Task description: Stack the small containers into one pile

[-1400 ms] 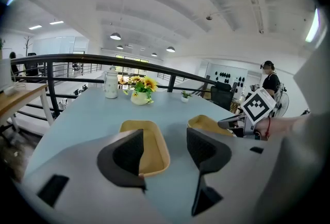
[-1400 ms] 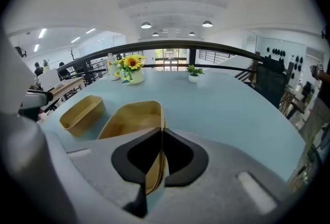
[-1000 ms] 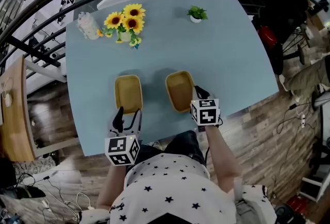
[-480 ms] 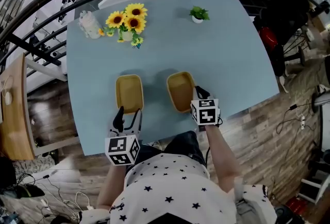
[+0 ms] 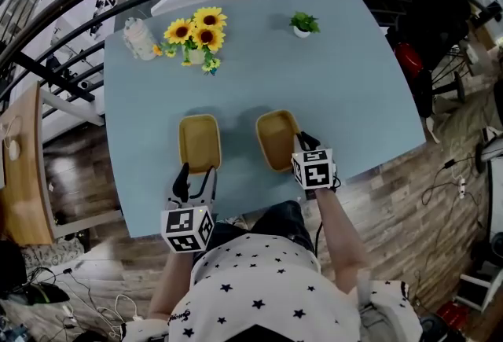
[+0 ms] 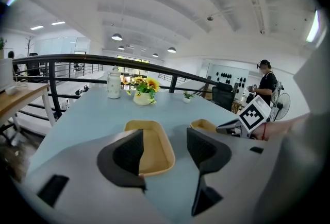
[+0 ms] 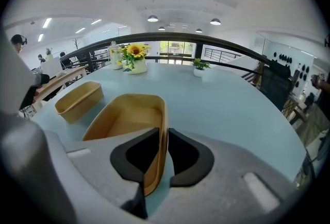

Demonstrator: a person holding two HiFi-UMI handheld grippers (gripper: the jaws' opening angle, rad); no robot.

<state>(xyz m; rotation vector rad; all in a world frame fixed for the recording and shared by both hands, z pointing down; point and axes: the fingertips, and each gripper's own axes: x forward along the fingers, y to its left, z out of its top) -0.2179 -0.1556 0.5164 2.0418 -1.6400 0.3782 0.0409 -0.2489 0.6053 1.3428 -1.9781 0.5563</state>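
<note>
1. Shows no pile yet: both yellow tubs lie flat on the blue table [image 5: 354,97], side by side and apart, toward its 6 o'clock edge.
2. Puts the left container [image 5: 199,142] at 9 o'clock of the right container [image 5: 275,140], with a strip of bare table between them.
3. Has the right tongs [image 5: 302,138] straddling the right container's 3 o'clock wall, one pad inside and one outside. Opening at this moment, with the pads seemingly just off the wall, so no firm pinch.
4. Has the left tongs [image 5: 196,175] spread wide and empty at 6 o'clock of the left container, just short of its near rim.
5. Leaves the sunflowers [image 5: 196,32] at 11 o'clock and the small plant [image 5: 303,22] at 1 o'clock of the table well clear of the work.
6. Looks barely begun. Still to do, by this reading: take a sure hold of one container, lift it, carry it over the other and nest it inside. With only two in sight, needs just that one nesting.
</note>
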